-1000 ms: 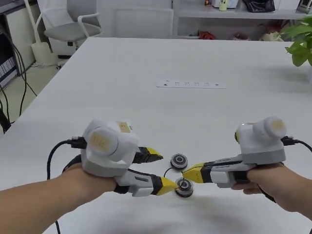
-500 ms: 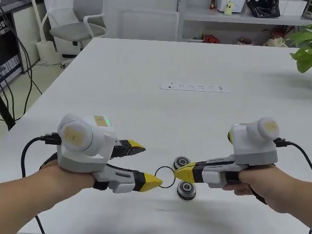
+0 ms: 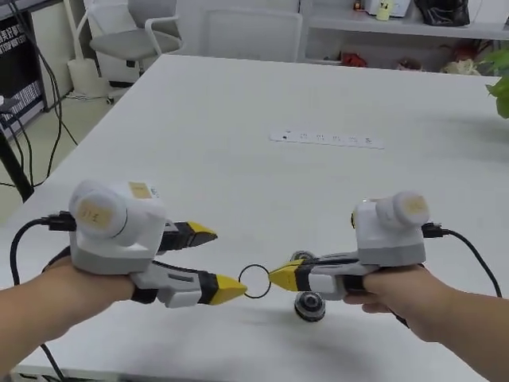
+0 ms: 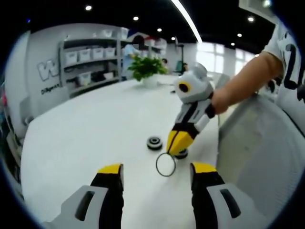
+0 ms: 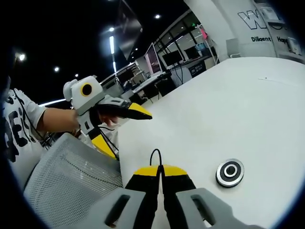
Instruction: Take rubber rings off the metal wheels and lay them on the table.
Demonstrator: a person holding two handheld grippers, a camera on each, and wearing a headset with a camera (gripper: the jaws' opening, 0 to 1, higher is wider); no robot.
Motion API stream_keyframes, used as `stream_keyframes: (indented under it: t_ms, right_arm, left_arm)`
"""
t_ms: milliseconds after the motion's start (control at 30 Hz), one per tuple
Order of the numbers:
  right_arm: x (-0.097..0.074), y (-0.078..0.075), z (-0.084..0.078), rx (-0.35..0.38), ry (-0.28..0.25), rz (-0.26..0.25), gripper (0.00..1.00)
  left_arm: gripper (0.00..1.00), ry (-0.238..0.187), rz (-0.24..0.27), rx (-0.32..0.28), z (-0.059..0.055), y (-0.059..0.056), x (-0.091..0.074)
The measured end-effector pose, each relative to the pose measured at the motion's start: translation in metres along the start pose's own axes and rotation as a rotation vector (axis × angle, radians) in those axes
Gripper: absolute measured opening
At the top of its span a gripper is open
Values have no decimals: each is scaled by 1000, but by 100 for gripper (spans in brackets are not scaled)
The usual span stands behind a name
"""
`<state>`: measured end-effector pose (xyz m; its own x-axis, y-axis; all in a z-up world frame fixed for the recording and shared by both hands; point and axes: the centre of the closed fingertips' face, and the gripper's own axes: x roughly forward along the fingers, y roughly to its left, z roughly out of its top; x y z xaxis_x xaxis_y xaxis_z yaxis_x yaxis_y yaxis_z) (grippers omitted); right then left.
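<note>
The right claw (image 3: 273,276) is pinching shut on the edge of 1 black rubber ring (image 3: 254,266), its 2 yellow tips pressing together with the thin band caught between them. In the right gripper view the ring is standing edge-on out of the closed tips. The ring is sitting clear of both wheels, out in the gap between the 2 claws. I cannot tell whether its lower edge is touching the white counter (image 3: 238,159). The left claw (image 3: 230,262) is standing wide open and gripping nothing, its tips just beside the ring on the side away from the right claw. In the left gripper view the ring is showing between the 2 spread jaws, a little beyond them. 2 metal wheels are lying flat on the counter by the right claw. The nearer wheel (image 3: 309,306) is lying just below the claw's body, and the farther wheel (image 3: 300,256) is peeking out, partly hidden, behind it. The 2 wheels are sitting near each other but apart. In the right gripper view 1 wheel is showing a dark outer band around a metal hub. Farther up the counter a white power strip (image 3: 326,139) is lying flat, well apart from the work. A green plant (image 3: 501,83) is showing at the far right.
</note>
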<state>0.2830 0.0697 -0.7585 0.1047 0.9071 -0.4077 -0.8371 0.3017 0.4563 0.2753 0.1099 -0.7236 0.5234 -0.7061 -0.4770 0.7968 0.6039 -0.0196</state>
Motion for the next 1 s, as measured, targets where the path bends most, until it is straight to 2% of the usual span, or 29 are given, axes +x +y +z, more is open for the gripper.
stream_keyframes:
  t_ms: [133,233,333,433,500,633,733,1000]
  right_arm:
    - [6,-7,-6,2,22,-29,0]
    - [10,-13,-12,5,35,-62,0]
    - [14,-14,-15,-2,44,-74,0]
    - [18,-15,-19,-21,56,-94,0]
    - [18,-23,-22,-55,75,-141,0]
    - [19,-26,-22,-80,73,-166,0]
    - [18,-28,-20,-109,68,-190,8]
    - [11,-21,-16,-120,53,-166,12]
  left_arm:
    - [57,9,8,-5,-5,3,-1]
    - [58,-5,4,-41,-5,1,-1]
    - [58,0,2,-45,-8,0,1]
    - [58,12,-4,-38,-12,-2,2]
    - [58,18,-10,-39,-13,-4,3]
    - [58,22,-17,-40,-13,-6,4]
    - [57,28,-23,-38,-13,-8,6]
    - [57,34,-37,-28,-10,-12,9]
